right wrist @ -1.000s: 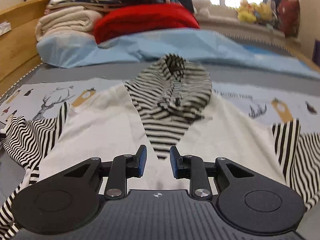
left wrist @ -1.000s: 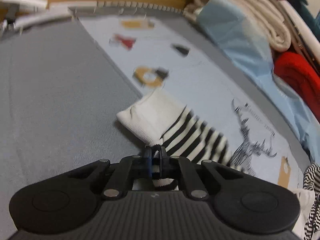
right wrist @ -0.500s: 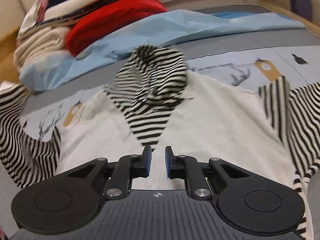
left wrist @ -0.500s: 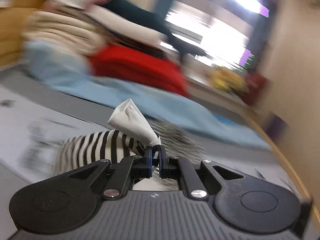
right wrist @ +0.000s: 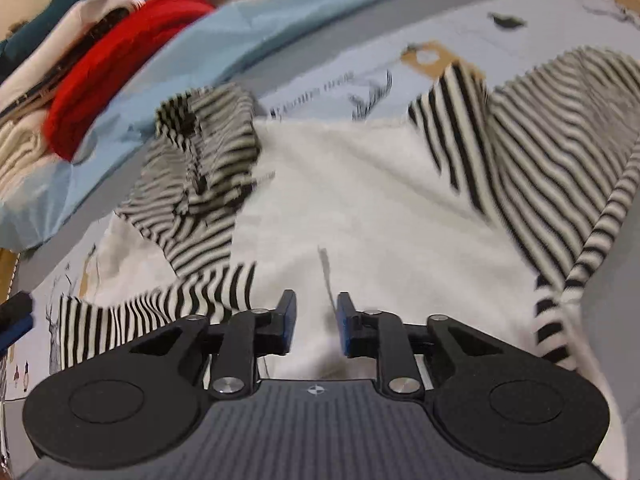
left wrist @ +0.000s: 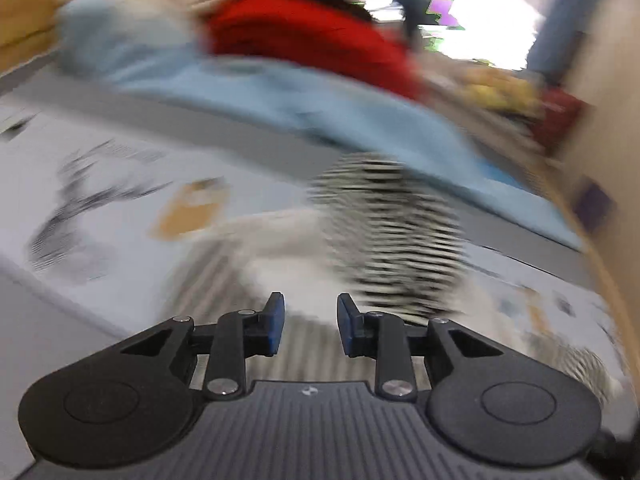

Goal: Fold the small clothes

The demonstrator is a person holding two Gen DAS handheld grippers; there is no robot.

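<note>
Just changed: a second ago my left hand-held gripper [left wrist: 310, 328] pinched the white cuff of a striped sleeve and carried it across; now its jaws stand apart with nothing between them.
Meaning for the task: I judge the left sleeve fold is laid down, and the other sleeve comes next.
Left sleeve [right wrist: 168, 308]: lies across the lower left of the right wrist view, over the edge of the white body.
Garment [right wrist: 360, 208]: small white top with black-and-white striped sleeves and hood, spread flat in the centre of the right wrist view; the left view shows it only as a blur.
Hood [right wrist: 204, 160]: bunched at centre left.
Right sleeve [right wrist: 560, 152]: not yet folded, spread out at the right of the frame.
Right hand-held gripper [right wrist: 314, 328]: jaws part open and empty, hovering over the garment's hem.
Surface: a bed [right wrist: 612, 280] with a grey sheet and a pale printed cover [right wrist: 360, 84] under the top.
Room: stacked folded laundry including a red piece [right wrist: 116, 68] at upper left; bright window in the upper right of the left view.
</note>
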